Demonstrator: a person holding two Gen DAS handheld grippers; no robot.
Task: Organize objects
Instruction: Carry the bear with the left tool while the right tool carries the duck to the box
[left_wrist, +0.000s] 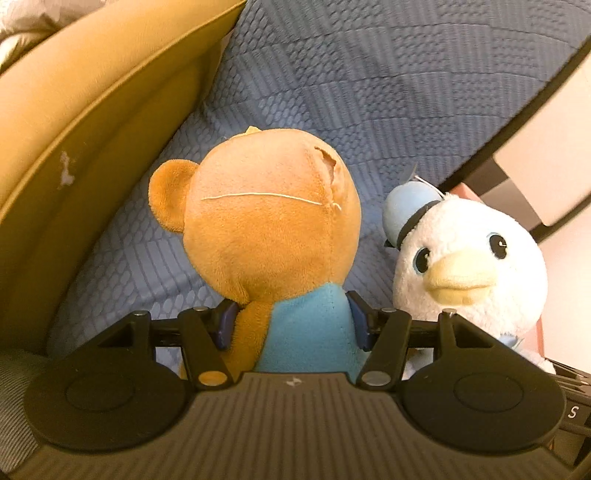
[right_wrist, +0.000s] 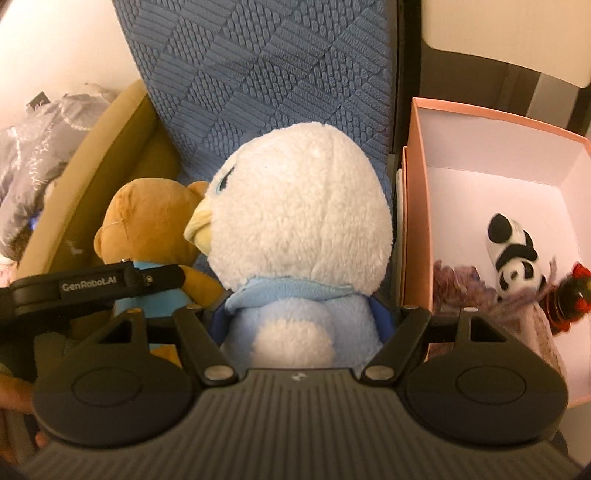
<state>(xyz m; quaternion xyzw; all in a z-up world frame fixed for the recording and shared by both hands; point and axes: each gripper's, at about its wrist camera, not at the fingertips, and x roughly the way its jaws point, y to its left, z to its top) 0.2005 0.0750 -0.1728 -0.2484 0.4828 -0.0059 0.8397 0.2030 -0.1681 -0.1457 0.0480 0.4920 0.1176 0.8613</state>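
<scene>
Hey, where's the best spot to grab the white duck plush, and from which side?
Grip the white duck plush around its light blue body, below the big round head, coming from behind. The body is narrower and soft, so pads seat there; the right tool already clamps it this way.

Brown bear (left_wrist: 271, 236), white duck (right_wrist: 299, 221) upright, side by side, touching.

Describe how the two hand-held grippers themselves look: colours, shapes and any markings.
Each hand-held gripper, left and right, has a dark grey ribbed body flanked by two round black discs, black angular linkage arms with silver rivets, and blue finger pads. A small logo sits on each ribbed body. The left one's side reads "GenRobot.AI" in white.
</scene>
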